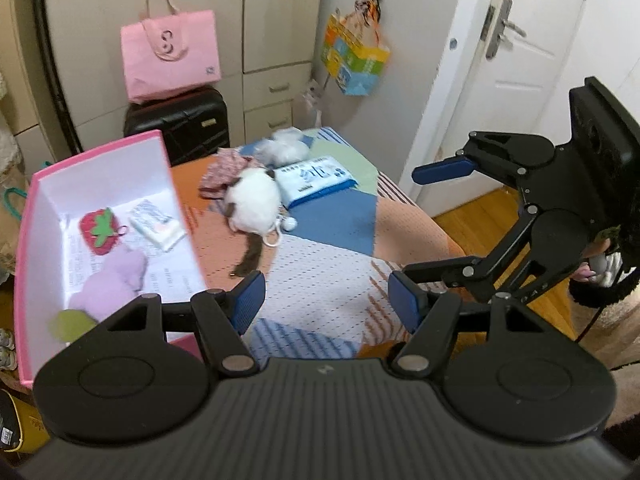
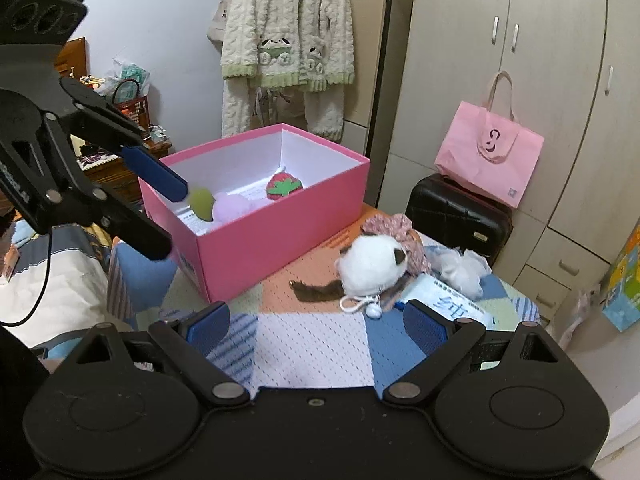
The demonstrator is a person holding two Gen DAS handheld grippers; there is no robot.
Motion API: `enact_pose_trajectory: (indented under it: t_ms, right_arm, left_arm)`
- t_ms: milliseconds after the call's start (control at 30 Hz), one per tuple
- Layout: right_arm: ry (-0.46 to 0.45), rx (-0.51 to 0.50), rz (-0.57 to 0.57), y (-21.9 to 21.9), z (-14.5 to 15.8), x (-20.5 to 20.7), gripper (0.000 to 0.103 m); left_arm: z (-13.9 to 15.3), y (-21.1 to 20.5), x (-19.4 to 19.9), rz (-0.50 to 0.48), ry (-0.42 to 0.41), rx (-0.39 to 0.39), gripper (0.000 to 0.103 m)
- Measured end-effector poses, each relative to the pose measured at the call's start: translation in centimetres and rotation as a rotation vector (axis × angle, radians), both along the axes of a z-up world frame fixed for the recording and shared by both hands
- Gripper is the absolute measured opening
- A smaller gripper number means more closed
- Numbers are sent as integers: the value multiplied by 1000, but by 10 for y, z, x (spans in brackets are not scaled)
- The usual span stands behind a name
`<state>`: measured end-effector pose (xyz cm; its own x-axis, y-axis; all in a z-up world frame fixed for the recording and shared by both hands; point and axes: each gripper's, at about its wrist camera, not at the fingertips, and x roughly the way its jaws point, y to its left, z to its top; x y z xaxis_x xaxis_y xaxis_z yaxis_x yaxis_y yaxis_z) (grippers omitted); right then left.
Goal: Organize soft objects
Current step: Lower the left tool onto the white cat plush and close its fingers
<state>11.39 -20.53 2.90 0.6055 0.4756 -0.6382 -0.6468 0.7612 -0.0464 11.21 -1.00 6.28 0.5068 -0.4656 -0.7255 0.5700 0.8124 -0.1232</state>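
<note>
Gaping wide and empty, both tongs, left (image 1: 326, 302) and right (image 2: 316, 326), are held; the plush cat (image 2: 370, 266) at twelve o'clock could be dragged off the bed (image 2: 312, 344) if only its cord is pinched.

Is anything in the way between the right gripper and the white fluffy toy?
No. The right gripper has its jaws open, and only bare patchwork blanket lies between it and the white plush toy.

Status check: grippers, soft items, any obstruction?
Left gripper and right gripper open, empty. Strawberry in pink box; white plush on bed. Nothing blocking it.
</note>
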Motion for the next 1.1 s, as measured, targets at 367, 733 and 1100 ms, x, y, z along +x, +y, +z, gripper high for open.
enact_pose_trajectory:
  t_ms: [367,733,1100]
  right_arm:
    - [-33,116,28,-21,-44,34,96]
    - [-64,212,41,-7,-91,93,96]
    - [15,203,8,8,-125,146,96]
  left_arm:
    - [-29,-41,46,66,3,-8,68]
    - [-66,-64,103,195,-16,-14,68]
    - [-101,-75,139,369,-80,39,66]
